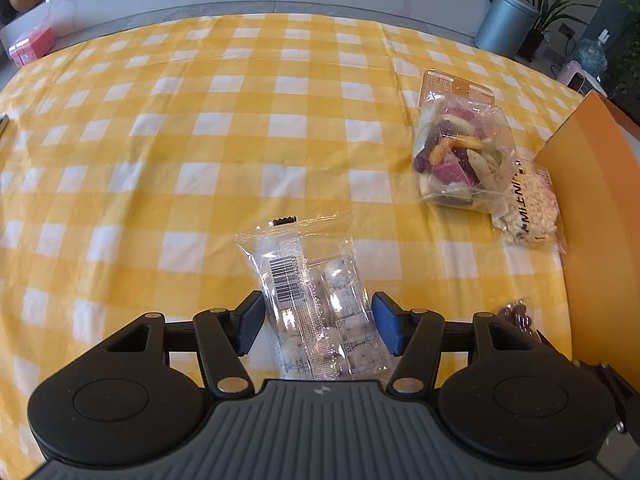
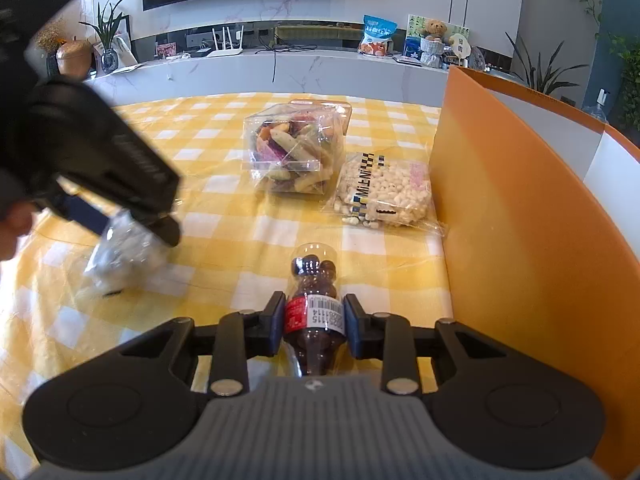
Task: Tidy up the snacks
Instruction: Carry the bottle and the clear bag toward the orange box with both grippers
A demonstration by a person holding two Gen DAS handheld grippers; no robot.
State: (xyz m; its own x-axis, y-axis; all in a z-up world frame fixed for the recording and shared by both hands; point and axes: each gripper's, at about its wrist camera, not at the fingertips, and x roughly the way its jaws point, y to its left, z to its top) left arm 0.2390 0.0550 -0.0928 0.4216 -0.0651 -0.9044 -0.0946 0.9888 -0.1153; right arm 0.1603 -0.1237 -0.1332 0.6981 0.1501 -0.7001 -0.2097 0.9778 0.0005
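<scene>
Underfoot, so to speak, a yellow-checked tablecloth covers the tabletop before a marble TV ledge. Left gripper clamps the clear candy packet; right gripper grips the chocolate bottle beside the orange box.

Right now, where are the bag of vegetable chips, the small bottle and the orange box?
bag of vegetable chips (image 2: 294, 152), right wrist view, on the clear front of the bag.
small bottle (image 2: 316, 312), right wrist view, on its label.
orange box (image 2: 512, 216), right wrist view, on its outer wall.
</scene>
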